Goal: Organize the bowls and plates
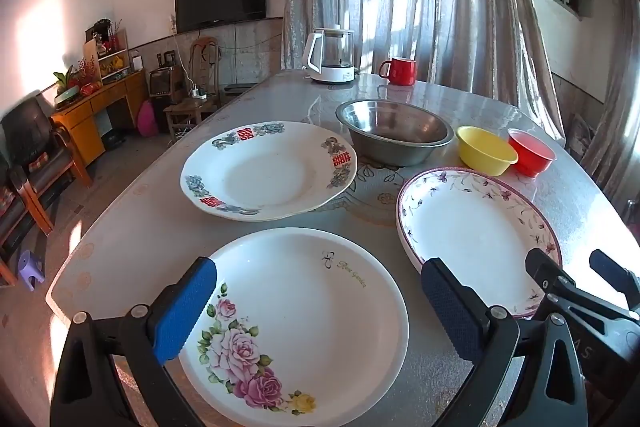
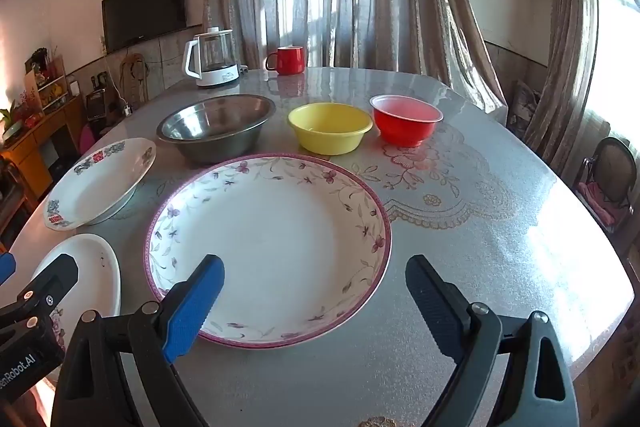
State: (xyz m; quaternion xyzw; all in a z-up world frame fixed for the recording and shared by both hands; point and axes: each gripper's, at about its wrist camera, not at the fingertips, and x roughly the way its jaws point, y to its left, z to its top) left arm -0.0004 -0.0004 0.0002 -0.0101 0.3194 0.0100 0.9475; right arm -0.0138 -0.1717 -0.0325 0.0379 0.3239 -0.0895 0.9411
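White china lies nearest you: the rose plate (image 1: 296, 323) under your left gripper (image 1: 320, 311), the vine-rimmed plate (image 2: 268, 247) under your right gripper (image 2: 316, 301), both sets of fingers spread wide and empty. Nothing looks stacked yet. Next, I'd judge, grip a plate rim. Beyond sit the red-lettered plate (image 1: 268, 171), then steel bowl (image 2: 216, 127), yellow bowl (image 2: 330, 127) and red bowl (image 2: 406, 121) toward the table's far edge.

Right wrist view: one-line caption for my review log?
Open right tool hovers over purple-rimmed plate; steel, yellow, red bowls behind.
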